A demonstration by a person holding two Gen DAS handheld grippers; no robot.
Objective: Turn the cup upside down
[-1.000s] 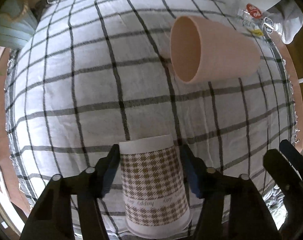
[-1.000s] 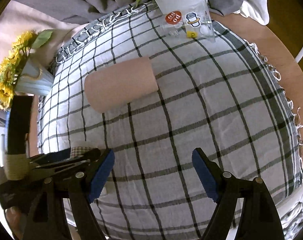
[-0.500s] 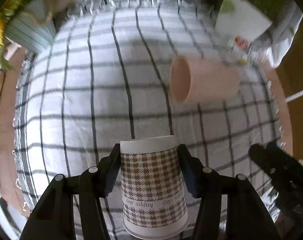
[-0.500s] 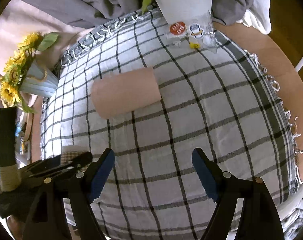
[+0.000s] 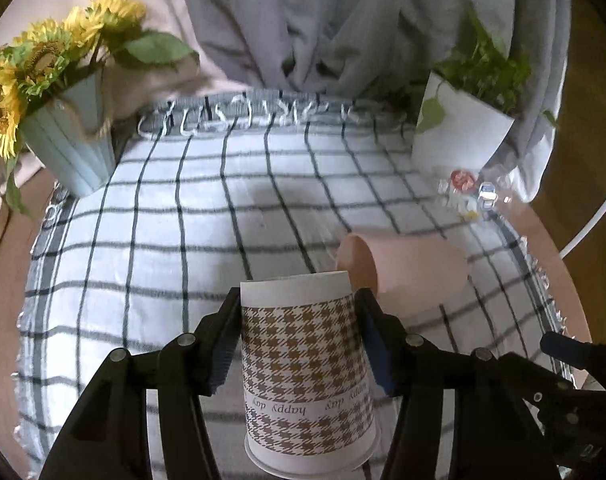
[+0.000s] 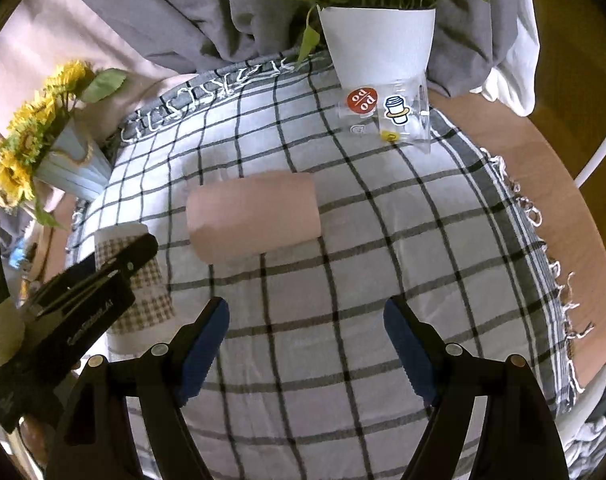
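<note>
The left gripper (image 5: 299,344) is closed on the houndstooth paper cup (image 5: 305,364), its blue ribbed pads (image 5: 373,354) pressed flat on either side of the upper wall, so the cup sits in the near middle of the left wrist view with its narrow closed base up and its rolled rim down — already inverted, judging by the upside-down "happy day" lettering; whether the rim touches the checked tablecloth (image 5: 151,240) I cannot tell. The cup looks light and thin-walled, stiff enough to keep its taper but easy to dent, so a gentle squeeze around the mid wall suits it better than a pinch at the rim. The right gripper (image 6: 307,340) hangs wide open with nothing between its jaws, over the cloth on the near side. Beyond it lies a pink cup (image 6: 253,216) on its side — smooth, matte, thicker-looking, free to roll. At the far edge stand a ribbed pale-blue vase of sunflowers (image 5: 69,148) on the left and a white potted plant (image 6: 377,40) on the right, with a clear sticker packet (image 6: 385,114) just in front of it
</note>
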